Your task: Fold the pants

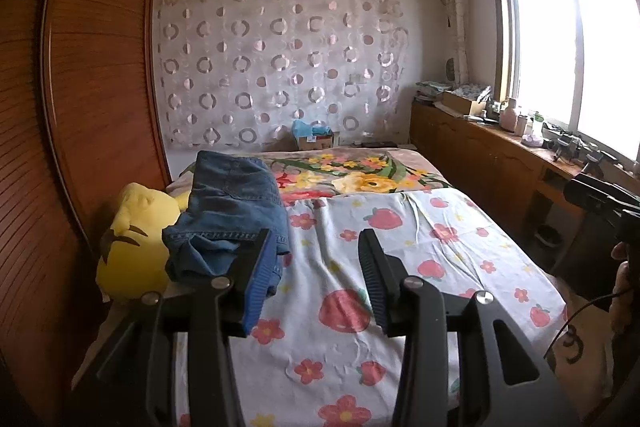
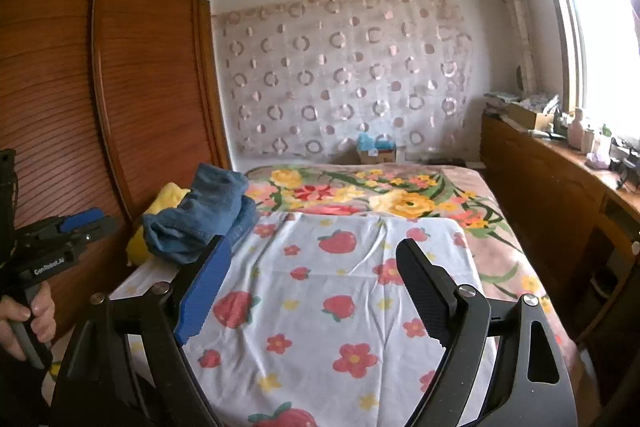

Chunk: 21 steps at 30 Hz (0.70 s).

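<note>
Left wrist view: both tongs (image 1: 316, 259) (image 2: 316, 267) gape empty; jeans (image 1: 232, 211) lie folded on the bed (image 1: 400, 227).

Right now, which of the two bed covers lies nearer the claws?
The white strawberry-print sheet, spread directly beneath both open claws. The pink blanket with big yellow flowers lies beyond it, toward the curtained wall.

Folded denim pants (image 1: 234, 203) atop yellow plush (image 1: 136, 247)

The jeans (image 1: 230, 211) partly cover the yellow plush toy (image 1: 134, 239) at the bed's left edge; the left gripper's blue finger (image 1: 258, 277) hides their near hem. Small items on the window ledge (image 2: 592, 143) are indistinct. The frame edge crops the hand (image 2: 24, 315).
</note>
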Each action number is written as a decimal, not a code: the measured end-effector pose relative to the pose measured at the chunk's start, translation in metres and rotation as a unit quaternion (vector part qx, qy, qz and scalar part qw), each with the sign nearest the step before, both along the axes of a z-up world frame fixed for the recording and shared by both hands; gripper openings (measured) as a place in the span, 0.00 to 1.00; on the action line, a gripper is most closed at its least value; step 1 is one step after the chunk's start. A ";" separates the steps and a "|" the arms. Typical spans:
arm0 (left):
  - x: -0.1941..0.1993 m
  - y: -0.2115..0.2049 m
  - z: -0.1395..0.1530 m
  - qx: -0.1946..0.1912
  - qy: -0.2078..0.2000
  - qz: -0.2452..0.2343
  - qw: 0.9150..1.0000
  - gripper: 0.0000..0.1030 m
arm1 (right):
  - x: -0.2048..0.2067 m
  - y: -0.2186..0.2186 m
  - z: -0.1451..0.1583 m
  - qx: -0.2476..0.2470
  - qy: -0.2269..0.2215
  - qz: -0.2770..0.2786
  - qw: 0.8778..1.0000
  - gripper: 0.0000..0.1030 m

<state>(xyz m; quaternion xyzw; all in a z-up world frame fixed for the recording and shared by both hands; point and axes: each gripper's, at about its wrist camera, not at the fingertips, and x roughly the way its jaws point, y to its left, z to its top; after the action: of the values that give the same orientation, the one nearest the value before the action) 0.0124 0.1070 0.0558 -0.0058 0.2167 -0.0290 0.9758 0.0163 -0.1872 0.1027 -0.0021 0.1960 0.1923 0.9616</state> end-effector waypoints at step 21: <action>-0.003 -0.002 -0.003 0.001 0.007 0.005 1.000 0.42 | -0.007 0.002 -0.002 -0.002 -0.004 -0.003 1.000 0.84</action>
<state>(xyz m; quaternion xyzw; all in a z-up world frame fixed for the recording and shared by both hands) 0.0093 0.1048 0.0529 -0.0058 0.2239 -0.0240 0.9743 0.0093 -0.1851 0.1010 -0.0045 0.1927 0.1887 0.9629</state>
